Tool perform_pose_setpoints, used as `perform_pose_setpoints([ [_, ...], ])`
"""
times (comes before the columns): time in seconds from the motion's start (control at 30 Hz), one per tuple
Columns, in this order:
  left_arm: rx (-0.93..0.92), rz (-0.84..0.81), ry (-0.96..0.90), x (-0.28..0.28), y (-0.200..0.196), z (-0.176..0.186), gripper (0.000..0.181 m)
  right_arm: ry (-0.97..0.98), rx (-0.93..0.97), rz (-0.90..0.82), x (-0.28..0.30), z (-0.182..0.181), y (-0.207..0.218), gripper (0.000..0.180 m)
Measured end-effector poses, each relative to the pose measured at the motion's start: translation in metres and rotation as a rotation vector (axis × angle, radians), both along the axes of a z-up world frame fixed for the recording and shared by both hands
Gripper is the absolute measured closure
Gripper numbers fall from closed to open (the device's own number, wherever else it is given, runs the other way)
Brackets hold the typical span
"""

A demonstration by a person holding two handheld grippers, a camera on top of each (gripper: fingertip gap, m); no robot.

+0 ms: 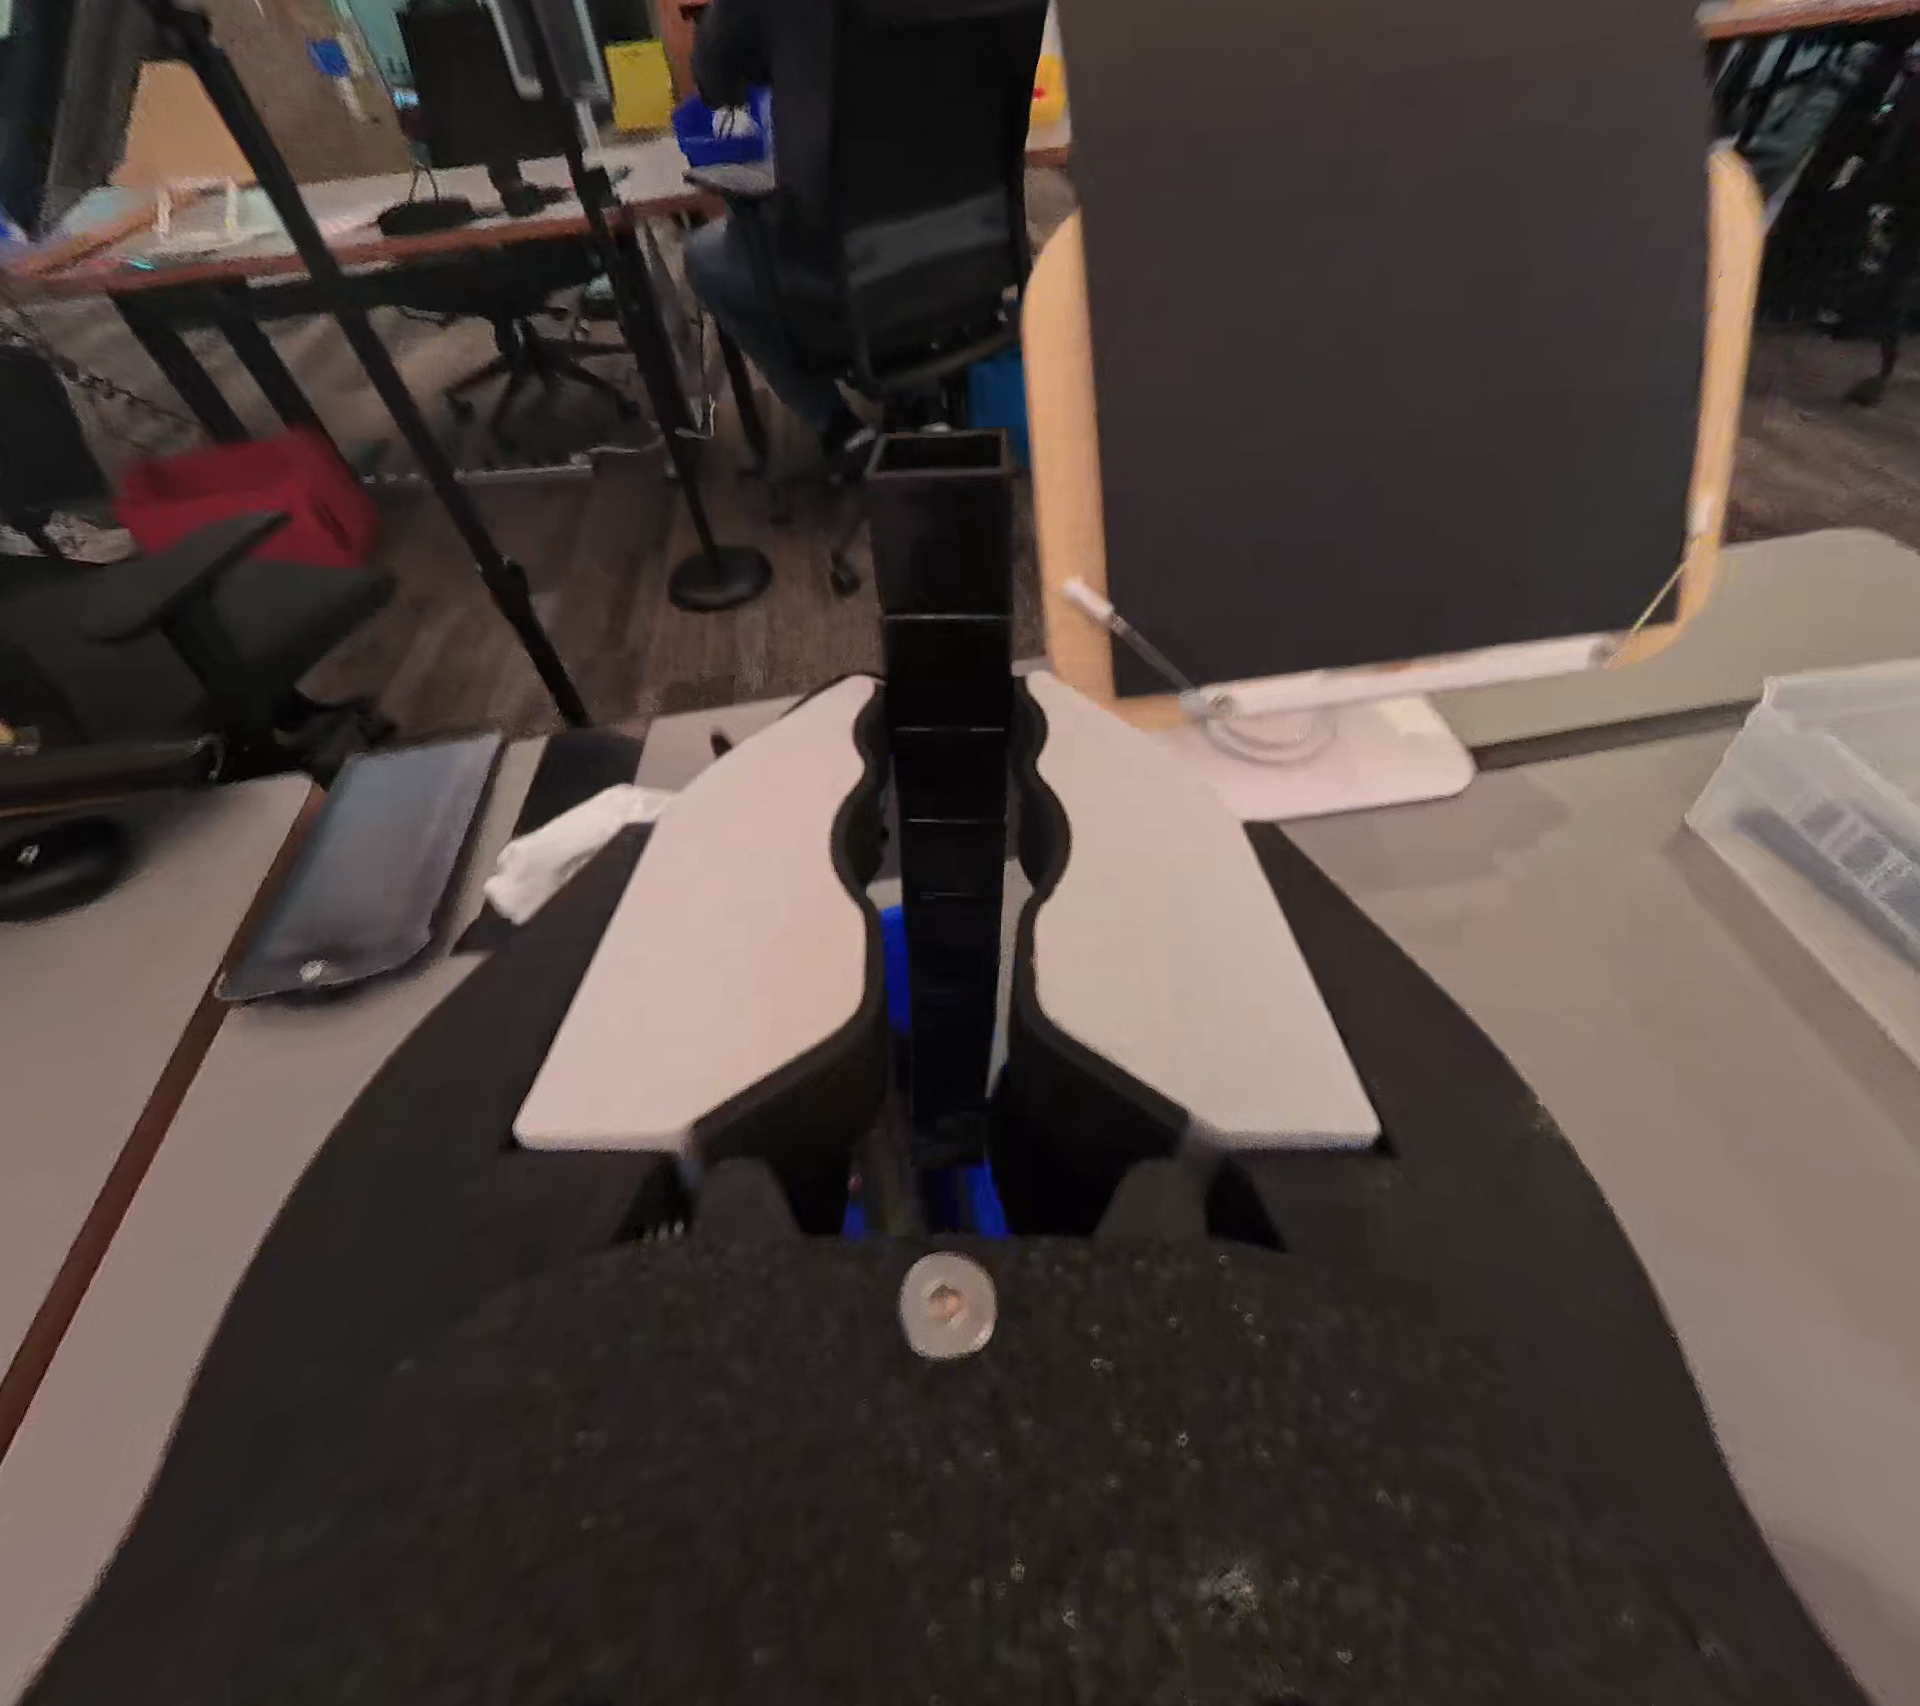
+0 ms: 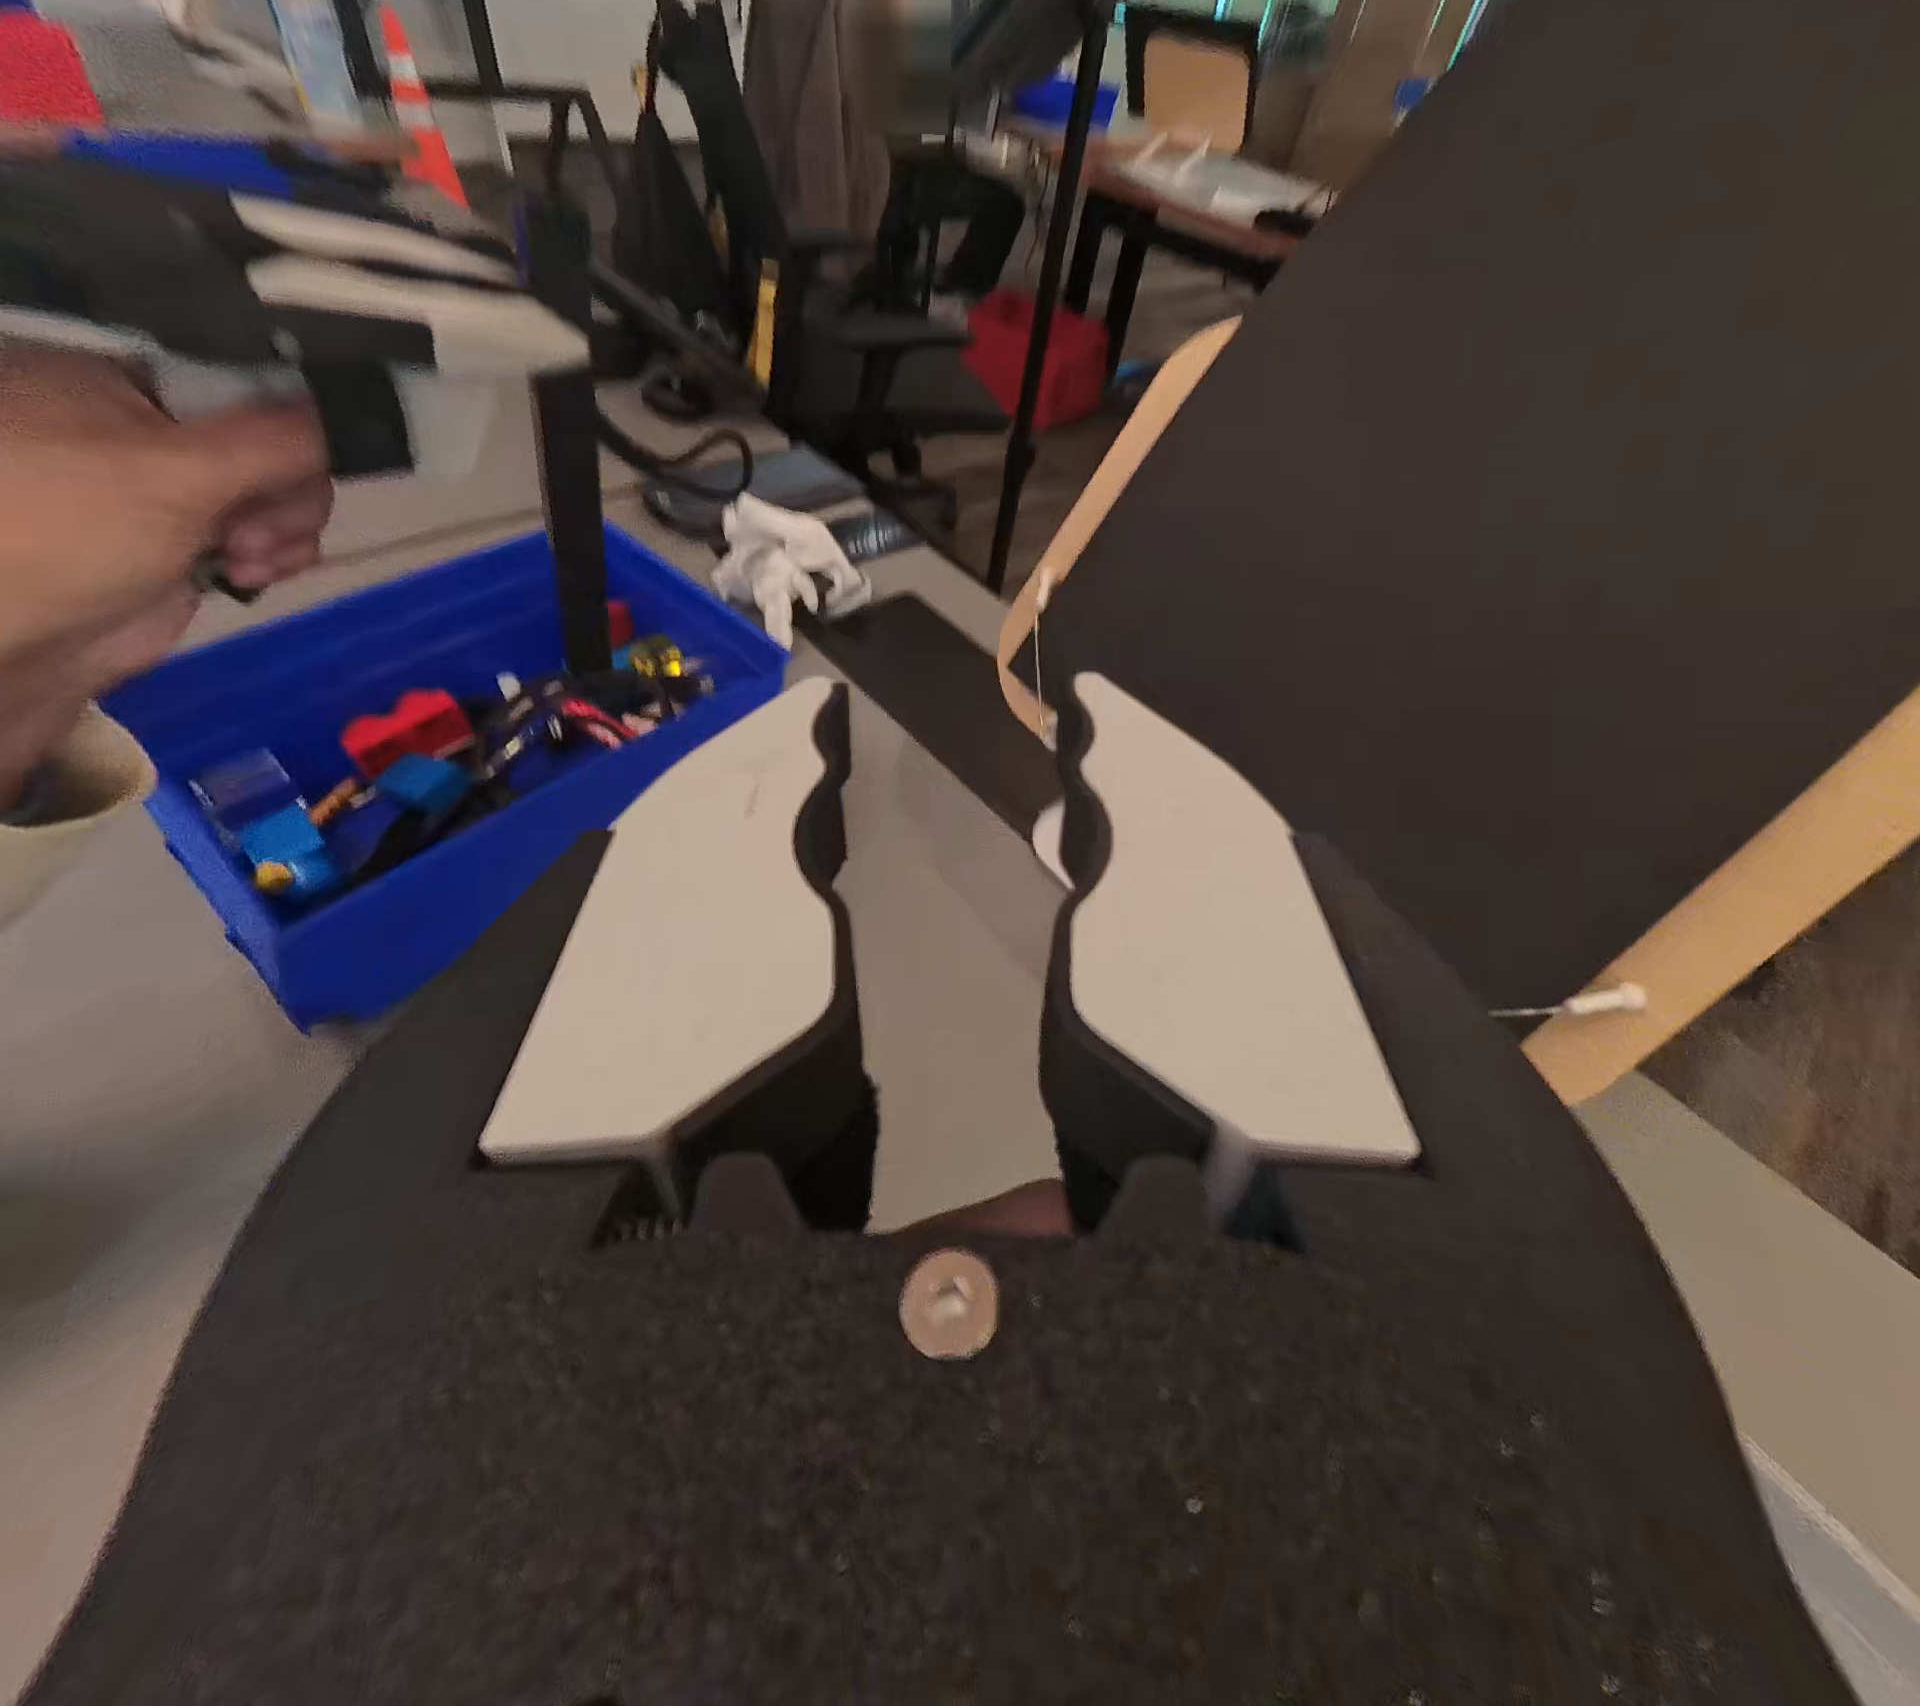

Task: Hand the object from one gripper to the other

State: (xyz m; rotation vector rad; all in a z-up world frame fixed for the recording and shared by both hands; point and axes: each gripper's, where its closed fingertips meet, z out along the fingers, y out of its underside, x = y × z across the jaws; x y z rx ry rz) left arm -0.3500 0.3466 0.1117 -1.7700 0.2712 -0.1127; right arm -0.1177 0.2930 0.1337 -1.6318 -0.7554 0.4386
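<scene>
A long black square tube (image 1: pixel 940 534), built of stacked segments and open at its far end, is clamped between the fingers of my left gripper (image 1: pixel 948 700) and sticks out well past the tips. In the right wrist view the left gripper (image 2: pixel 416 306), held by a hand (image 2: pixel 125 493), keeps the tube (image 2: pixel 571 493) upright over a blue bin (image 2: pixel 447 918). My right gripper (image 2: pixel 956 700) is open and empty above the grey table, to the right of the bin and apart from the tube.
The blue bin holds several small coloured parts. A large black board with a wooden rim (image 1: pixel 1382 254) (image 2: pixel 1558 461) stands close on the right. A clear plastic box (image 1: pixel 1829 815), a white cloth (image 2: pixel 790 560) and a flat black tray (image 1: pixel 374 867) lie on the table. The gap from one gripper's tips to the other's is roughly 25 centimeters.
</scene>
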Motion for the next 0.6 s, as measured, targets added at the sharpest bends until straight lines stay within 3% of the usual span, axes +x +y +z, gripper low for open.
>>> perform_pose_setpoints([
  [0.2, 0.093, -0.108, -0.066, 0.094, 0.01, 0.041, 0.16, -0.098, -0.053, 0.036, -0.027, -0.032, 0.016, 0.136],
  [0.4, 0.149, -0.237, -0.074, 0.167, 0.014, 0.058, 0.16, 0.024, -0.012, 0.075, -0.046, -0.023, 0.027, 0.138],
  [0.6, 0.15, -0.367, -0.105, 0.2, 0.004, 0.057, 0.16, 0.092, 0.03, 0.083, -0.038, -0.017, 0.038, 0.141],
])
